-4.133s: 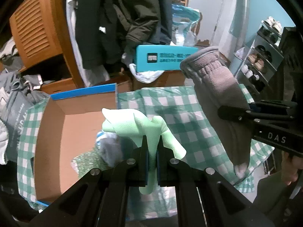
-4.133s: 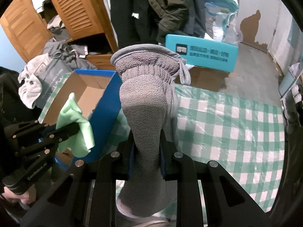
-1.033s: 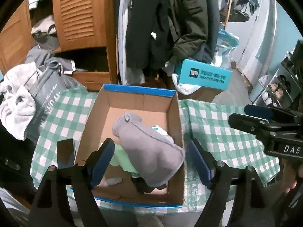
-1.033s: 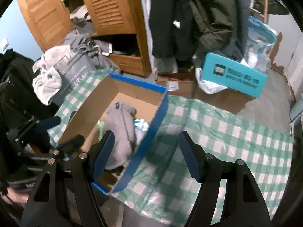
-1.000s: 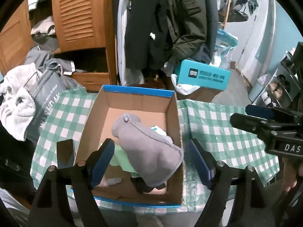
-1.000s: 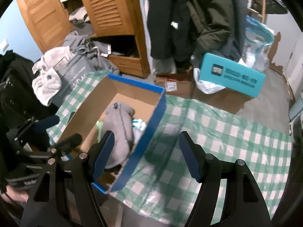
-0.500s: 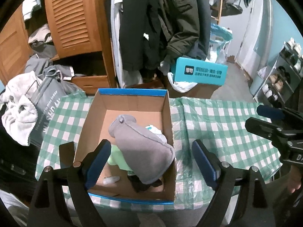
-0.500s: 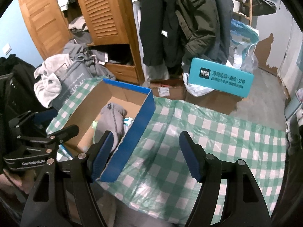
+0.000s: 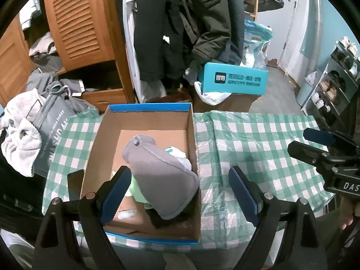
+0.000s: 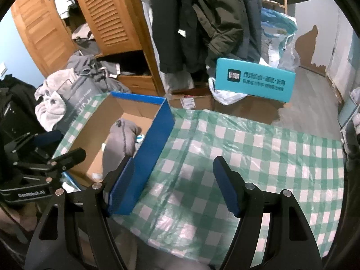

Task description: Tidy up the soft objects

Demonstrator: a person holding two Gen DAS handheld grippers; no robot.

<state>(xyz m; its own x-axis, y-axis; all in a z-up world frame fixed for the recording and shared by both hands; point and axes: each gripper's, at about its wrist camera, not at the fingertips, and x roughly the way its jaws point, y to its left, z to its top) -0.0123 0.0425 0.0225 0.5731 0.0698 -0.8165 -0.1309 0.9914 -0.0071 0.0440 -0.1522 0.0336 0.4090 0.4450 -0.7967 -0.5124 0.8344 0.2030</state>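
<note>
A grey fleece mitten [image 9: 159,175] lies in the open cardboard box [image 9: 144,117] with blue outer walls, on top of a light green cloth [image 9: 138,191] and other small soft items. The box stands on the left of a green-checked tablecloth [image 9: 258,148]. My left gripper [image 9: 180,186] is open and empty, held above the box's near end. My right gripper [image 10: 173,180] is open and empty, above the cloth to the right of the box [image 10: 162,130]; the mitten [image 10: 121,139] shows there too.
A wooden louvred wardrobe [image 9: 81,22] with hanging dark coats [image 9: 180,27] stands behind the table. A teal box [image 9: 234,81] rests on cartons on the floor. A grey bag and white towel [image 9: 20,139] sit left. A shoe rack [image 9: 333,90] is right.
Earlier my left gripper held the green cloth and my right the grey mitten; both now lie in the box. Over the last second both open grippers have drawn back and up.
</note>
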